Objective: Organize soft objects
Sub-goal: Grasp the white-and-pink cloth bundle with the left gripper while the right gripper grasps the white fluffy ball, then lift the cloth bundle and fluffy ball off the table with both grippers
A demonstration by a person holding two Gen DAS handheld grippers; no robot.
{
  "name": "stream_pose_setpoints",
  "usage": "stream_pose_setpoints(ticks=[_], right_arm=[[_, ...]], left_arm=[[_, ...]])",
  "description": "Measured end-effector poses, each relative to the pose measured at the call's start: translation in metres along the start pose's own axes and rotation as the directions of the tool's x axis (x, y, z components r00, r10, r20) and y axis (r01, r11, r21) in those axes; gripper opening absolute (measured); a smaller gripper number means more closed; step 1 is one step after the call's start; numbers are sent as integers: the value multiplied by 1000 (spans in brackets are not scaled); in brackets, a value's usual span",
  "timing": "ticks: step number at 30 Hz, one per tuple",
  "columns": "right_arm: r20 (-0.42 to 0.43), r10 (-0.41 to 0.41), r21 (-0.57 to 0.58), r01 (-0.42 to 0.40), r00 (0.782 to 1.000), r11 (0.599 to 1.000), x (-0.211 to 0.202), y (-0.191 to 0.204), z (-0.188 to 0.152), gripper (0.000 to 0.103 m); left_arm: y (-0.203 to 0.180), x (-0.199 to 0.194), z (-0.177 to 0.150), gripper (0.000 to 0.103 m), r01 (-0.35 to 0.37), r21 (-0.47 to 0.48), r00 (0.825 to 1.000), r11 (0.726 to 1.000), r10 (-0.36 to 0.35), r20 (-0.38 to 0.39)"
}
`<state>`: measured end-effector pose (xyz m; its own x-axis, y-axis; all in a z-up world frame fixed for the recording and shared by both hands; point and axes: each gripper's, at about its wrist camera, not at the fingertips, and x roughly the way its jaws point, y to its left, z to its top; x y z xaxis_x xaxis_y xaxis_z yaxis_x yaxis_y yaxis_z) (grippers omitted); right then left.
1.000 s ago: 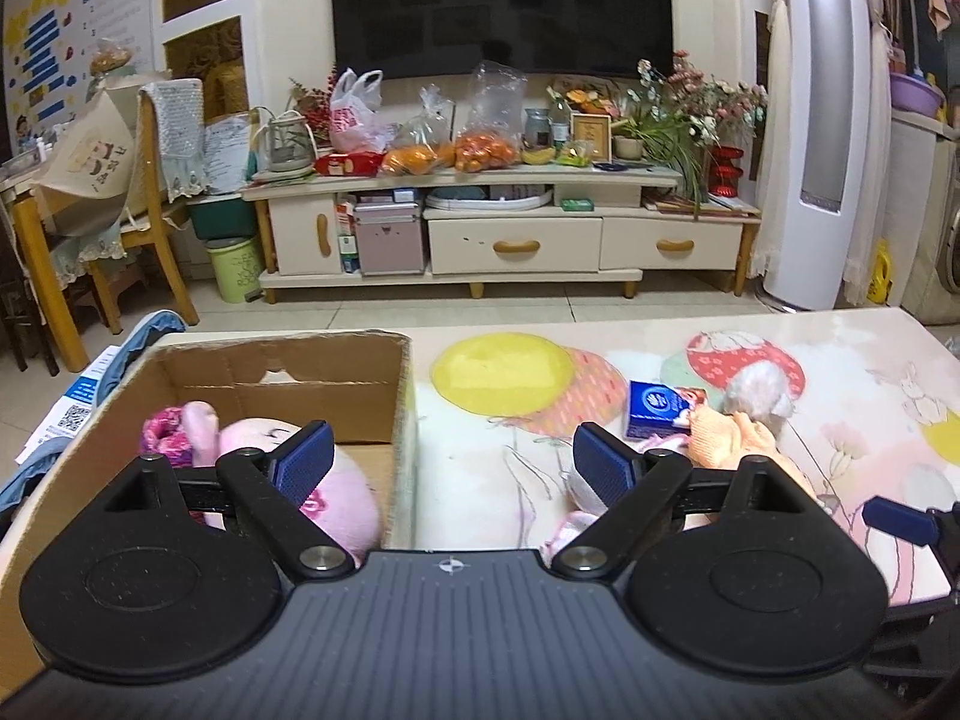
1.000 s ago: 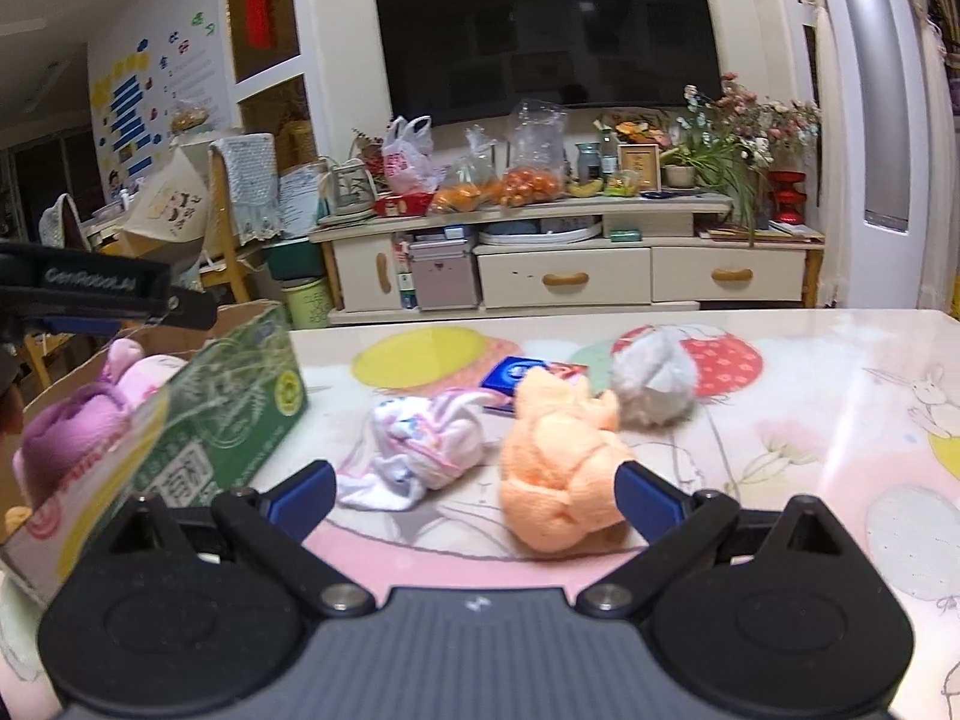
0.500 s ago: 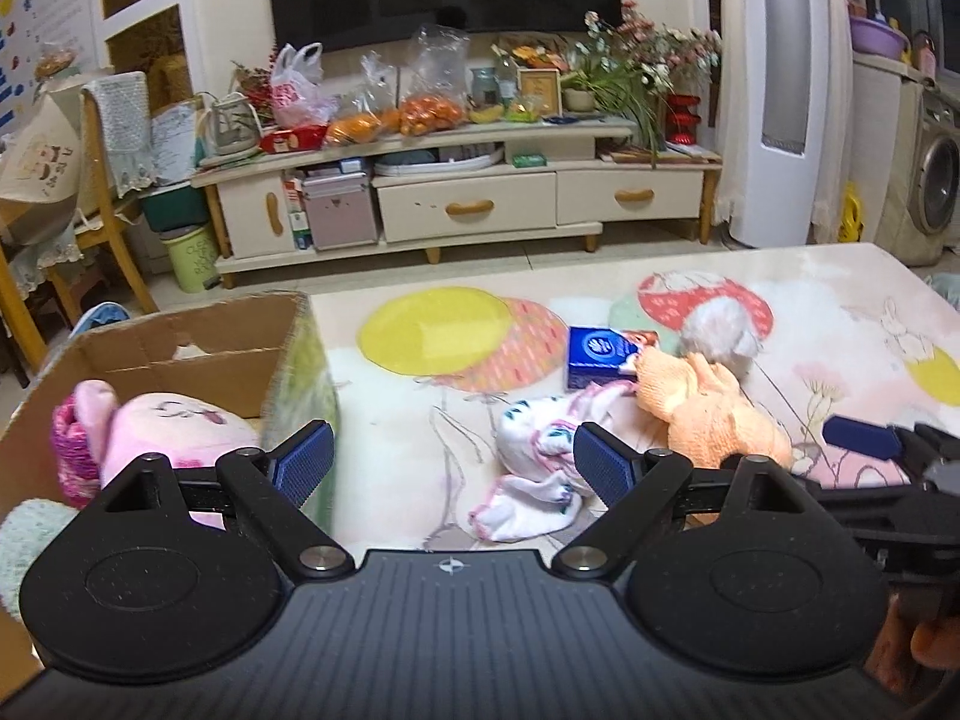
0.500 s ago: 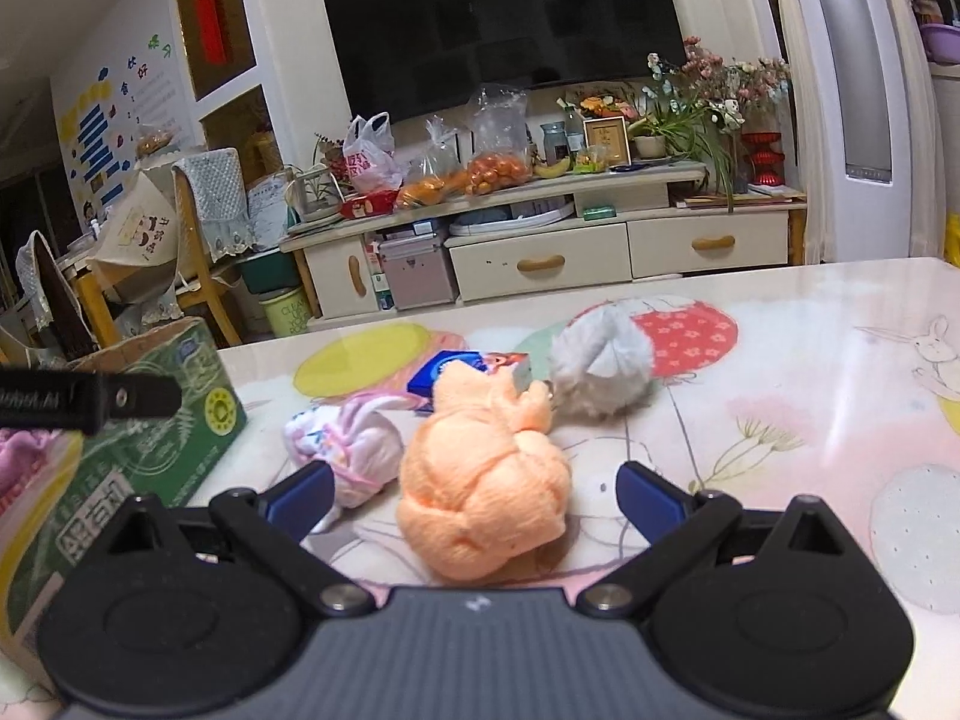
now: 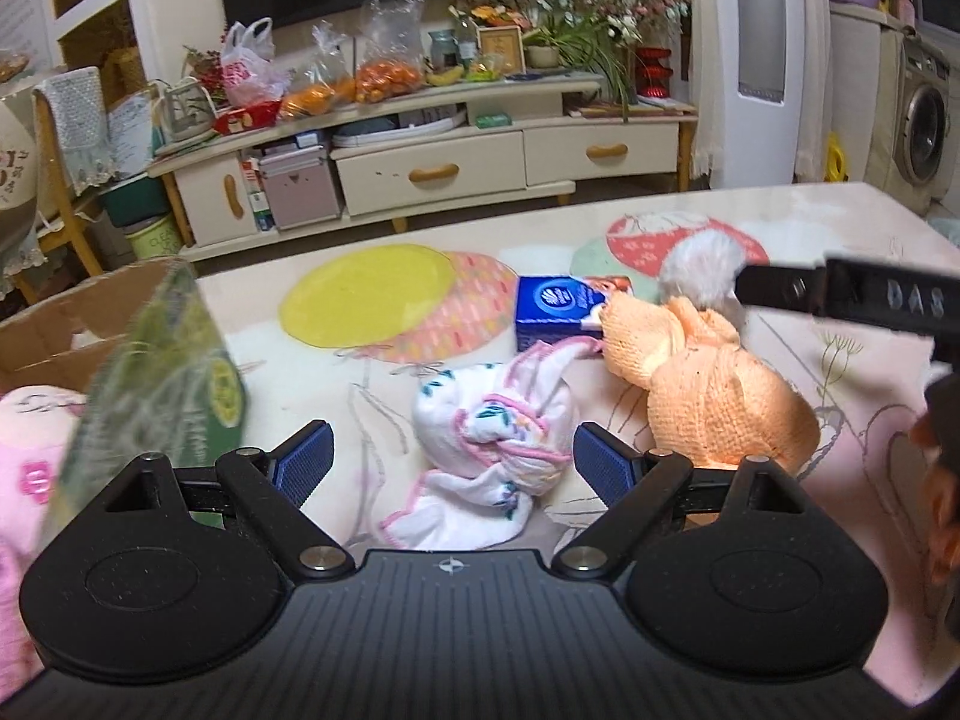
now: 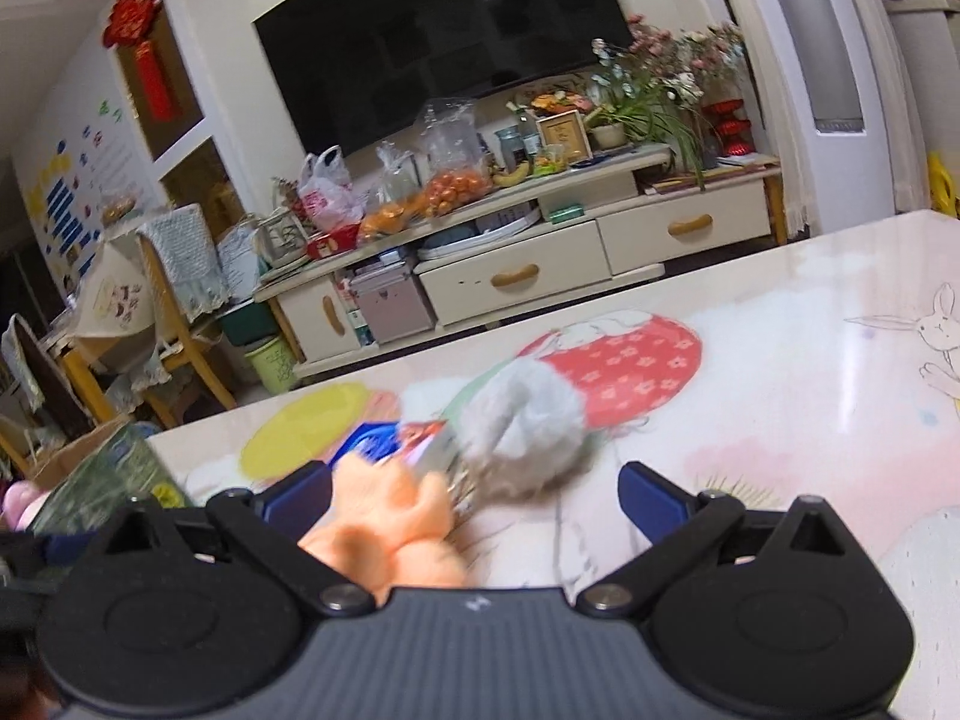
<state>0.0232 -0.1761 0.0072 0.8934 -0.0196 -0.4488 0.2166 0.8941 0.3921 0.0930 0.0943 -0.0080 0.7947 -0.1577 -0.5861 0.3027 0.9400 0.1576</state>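
Note:
A white cloth with pink trim point(image 5: 489, 456) lies on the table between the open fingers of my left gripper point(image 5: 453, 465). To its right sits an orange knitted cloth point(image 5: 714, 387), with a grey fluffy ball point(image 5: 702, 267) behind it. My right gripper point(image 6: 474, 495) is open low over the orange cloth point(image 6: 390, 534), which lies near its left finger, and the grey fluffy ball point(image 6: 528, 426) is just ahead. The cardboard box point(image 5: 90, 324) at the left holds a pink plush toy point(image 5: 30, 450).
A blue tissue pack point(image 5: 555, 309) lies behind the cloths. The table point(image 6: 780, 348) carries a printed cover. The right gripper's body point(image 5: 864, 297) crosses the right edge of the left wrist view. Beyond the table stand a TV cabinet point(image 5: 444, 162) and a chair point(image 6: 168, 336).
Both grippers moved forward and down toward the cloths. The left one now straddles the white cloth, away from the box. The right one came closer to the orange cloth and grey ball.

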Motion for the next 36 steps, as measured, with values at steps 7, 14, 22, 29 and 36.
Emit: stream_pose_setpoints(ticks=[7,14,22,29,36], right_arm=[[-20,0,-23,-1,1000,1000,35,-9,9,100],[-52,3,-40,-5,999,999,61,-10,11,95],[-76,13,-27,-15,997,1000,67,-10,14,75],[-83,30,-30,-33,996,999,68,-10,16,57],[-69,27,-39,-29,997,999,64,-9,15,52]], left_arm=[[-9,25,-1,103,13,13,1000,1000,-13,-7],[-4,35,1,103,24,11,1000,1000,-24,-10],[-1,31,4,97,25,-16,1000,1000,-25,-15],[-3,31,4,92,28,-27,999,999,-28,-19],[-7,28,1,91,18,-39,999,999,-19,-27]])
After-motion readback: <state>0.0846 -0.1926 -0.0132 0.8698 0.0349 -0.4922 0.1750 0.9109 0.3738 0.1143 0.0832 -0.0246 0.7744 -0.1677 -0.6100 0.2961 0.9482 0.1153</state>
